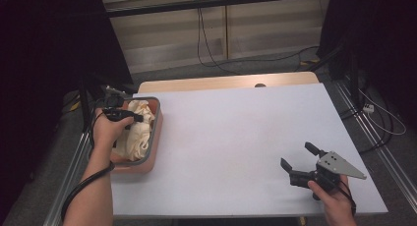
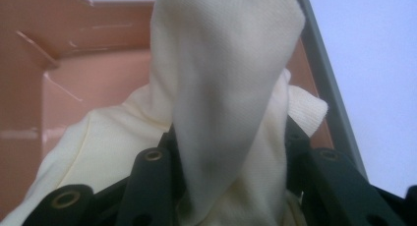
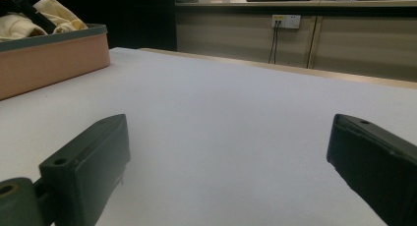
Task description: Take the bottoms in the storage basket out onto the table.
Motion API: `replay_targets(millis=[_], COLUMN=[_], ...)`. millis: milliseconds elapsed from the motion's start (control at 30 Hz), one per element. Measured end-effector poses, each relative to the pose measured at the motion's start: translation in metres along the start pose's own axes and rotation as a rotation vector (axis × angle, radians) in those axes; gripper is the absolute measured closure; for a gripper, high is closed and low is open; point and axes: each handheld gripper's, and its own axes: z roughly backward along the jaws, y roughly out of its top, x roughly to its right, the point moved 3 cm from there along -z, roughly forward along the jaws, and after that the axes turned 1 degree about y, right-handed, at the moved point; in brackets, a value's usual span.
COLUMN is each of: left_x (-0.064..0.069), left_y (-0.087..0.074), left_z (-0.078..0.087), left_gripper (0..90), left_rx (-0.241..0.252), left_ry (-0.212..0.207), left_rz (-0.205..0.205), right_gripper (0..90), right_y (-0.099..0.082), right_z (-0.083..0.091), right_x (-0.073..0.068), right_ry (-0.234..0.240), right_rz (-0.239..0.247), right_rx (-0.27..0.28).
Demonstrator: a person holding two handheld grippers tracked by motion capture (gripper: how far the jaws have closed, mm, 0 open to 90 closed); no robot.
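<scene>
Gripping cream cloth (image 2: 221, 88) inside the pink bin (image 1: 156, 137), left tongs (image 1: 129, 117) pinch a fold; left gripper view shows the weave close up. Right tongs (image 1: 301, 156) gape empty over the bench (image 1: 236, 137). No readable labels.

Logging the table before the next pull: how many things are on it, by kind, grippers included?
Bin: 1
Cloth: 1 cream bundle in the bin; separate pieces can't be told apart
Grippers: 2, left gripper shut on the cloth, right gripper open over the table
Total: 4
</scene>
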Motion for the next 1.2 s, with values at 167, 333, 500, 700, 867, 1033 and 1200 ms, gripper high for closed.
replay_targets(millis=[167, 333, 500, 700, 867, 1033, 1200], left_x=[-0.001, 0.001, 0.004, 0.011, 0.018, 0.021, 0.026], left_y=[0.005, 0.012, 0.021, 0.032, 0.043, 0.049, 0.057], left_z=[0.011, 0.025, 0.040, 0.058, 0.072, 0.083, 0.101], left_gripper=[60.9, 61.0, 61.0, 61.0, 61.1, 61.1, 61.2], left_rx=[0.008, -0.006, -0.007, 0.009, 0.010, 0.011, 0.030], left_ry=[-0.007, -0.009, -0.003, -0.018, -0.017, -0.003, 0.005], left_rz=[0.007, 0.000, -0.012, -0.017, -0.025, -0.044, -0.059], right_gripper=[2.5, 2.5, 2.5, 2.5, 2.5, 2.5, 2.5], right_y=[0.000, 0.000, 0.000, 0.000, 0.000, 0.000, 0.000], right_z=[0.000, 0.000, 0.000, 0.000, 0.000, 0.000, 0.000], right_x=[0.000, 0.000, -0.001, -0.001, -0.001, -0.002, -0.002], right_ry=[0.003, 0.003, 0.005, 0.004, 0.006, 0.008, 0.007], right_rz=[0.001, 0.001, 0.004, 0.004, 0.005, 0.002, 0.004], right_rx=[0.000, 0.000, 0.001, 0.000, 0.001, 0.002, 0.003])
